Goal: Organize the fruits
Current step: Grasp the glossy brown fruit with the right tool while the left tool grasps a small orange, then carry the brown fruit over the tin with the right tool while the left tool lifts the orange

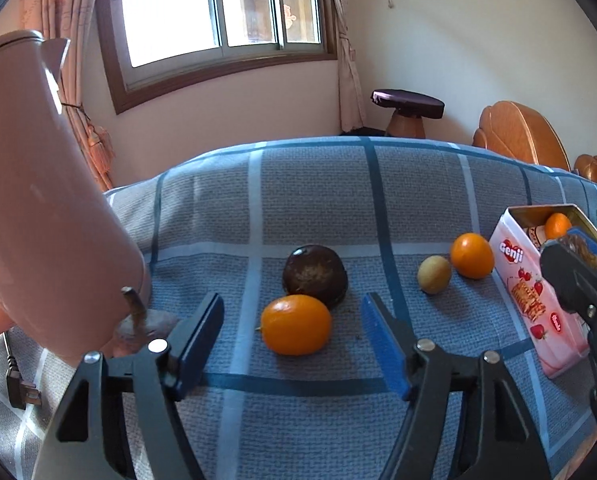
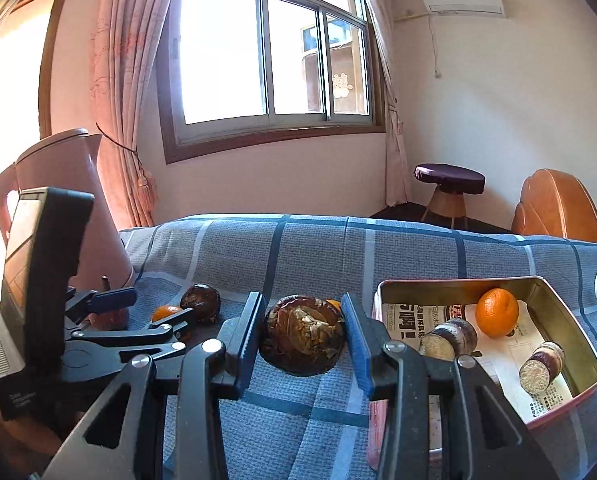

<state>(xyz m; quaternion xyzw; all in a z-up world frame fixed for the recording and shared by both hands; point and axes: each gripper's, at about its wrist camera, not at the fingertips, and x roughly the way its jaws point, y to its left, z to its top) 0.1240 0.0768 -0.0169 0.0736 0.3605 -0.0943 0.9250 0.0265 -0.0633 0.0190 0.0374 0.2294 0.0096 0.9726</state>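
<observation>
On the blue plaid cloth [image 1: 318, 184], the left gripper [image 1: 292, 338] stood spread wide around an orange [image 1: 296, 325] lying just before a dark round fruit [image 1: 315, 276]. Nearby, the right gripper [image 2: 302, 338] was parted either side of a wrinkled brown fruit [image 2: 302, 340], not visibly pinching it. Another orange [image 2: 497, 313] lay inside the open tin [image 2: 570, 320] to the right.

bright daylight floods through a brown-framed sliding window [image 2: 266, 64] in a pale wall. pink curtains [image 2: 126, 92] hang tied back at its left. a wall air conditioner [image 2: 462, 2] sits high right, above a dark-cushioned stool [image 2: 448, 184] and carved wooden furniture [image 2: 558, 208].
</observation>
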